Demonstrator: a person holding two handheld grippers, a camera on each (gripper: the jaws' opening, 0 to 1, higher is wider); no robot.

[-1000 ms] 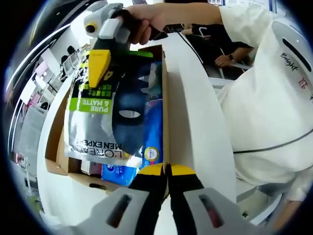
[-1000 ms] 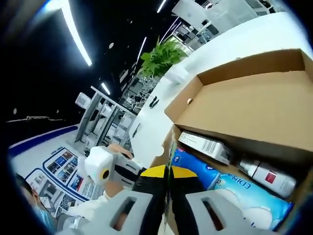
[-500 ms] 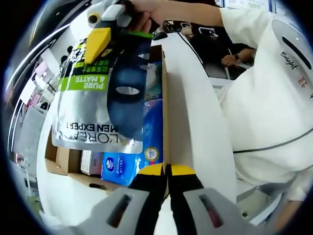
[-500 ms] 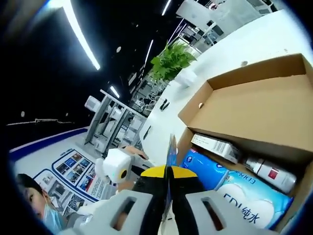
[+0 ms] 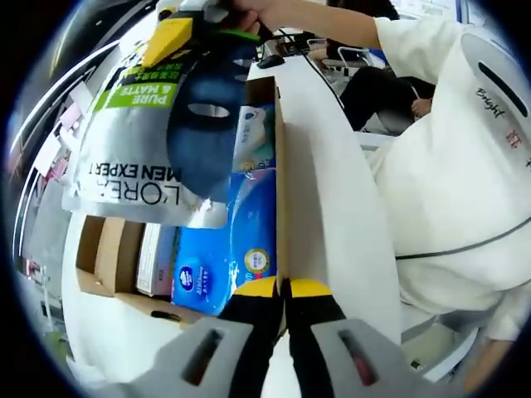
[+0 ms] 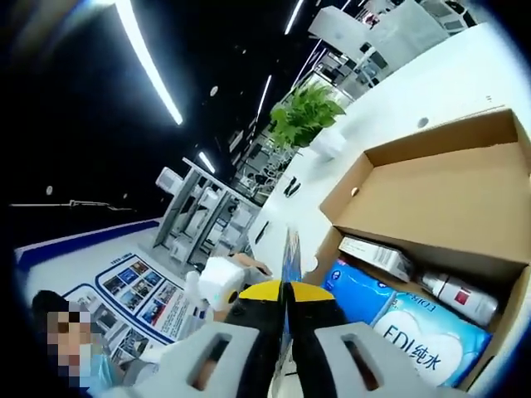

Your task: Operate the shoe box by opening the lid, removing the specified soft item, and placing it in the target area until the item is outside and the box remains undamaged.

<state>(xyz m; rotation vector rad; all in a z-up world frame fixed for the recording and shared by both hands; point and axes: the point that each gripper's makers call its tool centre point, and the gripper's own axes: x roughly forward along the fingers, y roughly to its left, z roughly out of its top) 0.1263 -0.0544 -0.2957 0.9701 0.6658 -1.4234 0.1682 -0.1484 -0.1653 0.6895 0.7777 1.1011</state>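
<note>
A silver L'Oréal Men Expert pouch [image 5: 141, 149] with a dark face-mask picture hangs above the open cardboard shoe box [image 5: 280, 166]. It is clear of the things inside. My right gripper [image 5: 178, 33] is shut on the pouch's top edge. In the right gripper view that pouch [image 6: 289, 257] shows edge-on between the closed jaws of my right gripper [image 6: 283, 290], high over the box [image 6: 440, 199] and its raised lid. My left gripper [image 5: 282, 288] is shut on the box's near wall, at its top edge.
Inside the box lie a blue tissue pack [image 5: 207, 257], an EDI wipes pack [image 6: 431, 340], a small bottle [image 6: 452, 294] and a white carton [image 6: 373, 255]. The box stands on a white table [image 5: 332, 207]. A person in white [image 5: 448, 166] is close on the right. A plant [image 6: 307, 116] stands beyond.
The right gripper has lifted the pouch higher, from partly in the box to fully above it. The left gripper has kept its hold on the box wall.
</note>
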